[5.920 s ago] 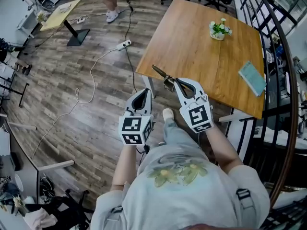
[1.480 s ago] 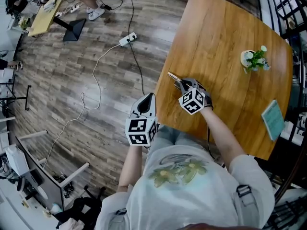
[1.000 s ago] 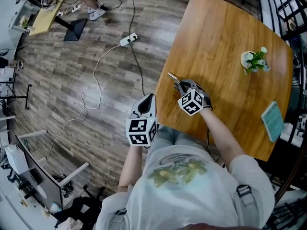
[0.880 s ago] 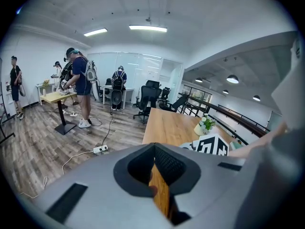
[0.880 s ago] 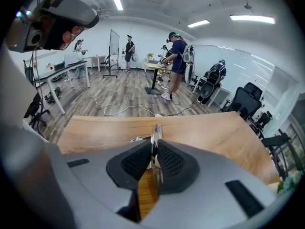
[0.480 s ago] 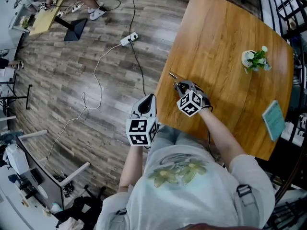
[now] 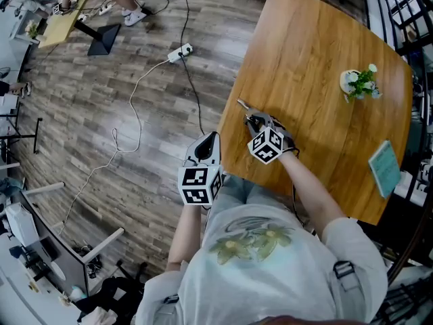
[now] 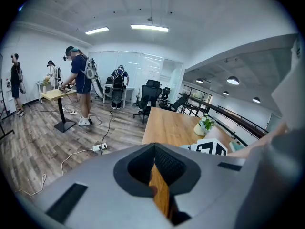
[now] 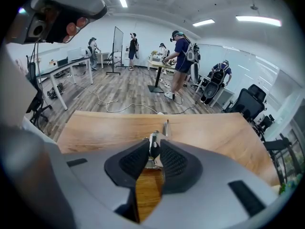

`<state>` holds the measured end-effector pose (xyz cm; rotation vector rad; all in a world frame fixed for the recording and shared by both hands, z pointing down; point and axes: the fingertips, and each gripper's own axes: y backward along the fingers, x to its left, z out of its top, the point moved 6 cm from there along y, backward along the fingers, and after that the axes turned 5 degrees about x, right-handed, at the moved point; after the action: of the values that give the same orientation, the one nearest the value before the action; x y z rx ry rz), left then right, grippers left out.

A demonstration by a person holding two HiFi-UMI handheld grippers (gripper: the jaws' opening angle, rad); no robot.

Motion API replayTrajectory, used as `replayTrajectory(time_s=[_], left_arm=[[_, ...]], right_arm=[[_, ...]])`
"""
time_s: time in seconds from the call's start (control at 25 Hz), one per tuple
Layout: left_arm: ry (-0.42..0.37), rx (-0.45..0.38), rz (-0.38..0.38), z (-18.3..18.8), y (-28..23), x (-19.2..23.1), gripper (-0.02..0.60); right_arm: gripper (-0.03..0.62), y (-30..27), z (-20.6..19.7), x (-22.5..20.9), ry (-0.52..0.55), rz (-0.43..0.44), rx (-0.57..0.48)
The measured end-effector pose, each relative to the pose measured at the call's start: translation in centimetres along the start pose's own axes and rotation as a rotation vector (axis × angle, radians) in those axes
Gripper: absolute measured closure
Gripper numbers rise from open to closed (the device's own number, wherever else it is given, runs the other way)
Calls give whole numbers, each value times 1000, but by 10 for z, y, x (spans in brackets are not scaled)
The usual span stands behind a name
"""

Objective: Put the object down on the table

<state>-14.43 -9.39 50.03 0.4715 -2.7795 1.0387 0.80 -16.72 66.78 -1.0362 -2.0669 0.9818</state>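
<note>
the wooden counter (image 7: 318, 59) held the work near its edge by the floor. the right tool (image 7: 257, 120) pointed down at it. its jaws had just been opening and stood apart, with the metal object (image 9: 154, 148) resting on the counter between them, its thin rod reaching past the tips. the left tool (image 7: 215, 136), closed and empty, hung beside the counter. the object was slim and silvery, with a black middle.

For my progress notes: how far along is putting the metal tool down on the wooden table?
Done: the slim metal tool already looks to lie on the brown wooden table. In hand: the right claw has just been opening, with the tool between its jaws. Left: draw the claw back clear.
</note>
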Motion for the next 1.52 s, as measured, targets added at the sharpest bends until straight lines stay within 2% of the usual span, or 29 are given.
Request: replayTrajectory(time_s=[0.72, 0.88, 1.16, 1.52], left_arm=[[-2, 2, -8, -2, 3, 0, 566], [-8, 0, -10, -1, 5, -1, 566], [-29, -20, -21, 6, 7, -3, 566], [-76, -78, -66, 33, 11, -11, 566]], right_arm=[[503, 0, -1, 7, 0, 6, 8], [477, 6, 0, 7, -2, 4, 1], [477, 40, 15, 1, -108, -13, -93], [474, 107, 48, -11, -233, -67, -257]])
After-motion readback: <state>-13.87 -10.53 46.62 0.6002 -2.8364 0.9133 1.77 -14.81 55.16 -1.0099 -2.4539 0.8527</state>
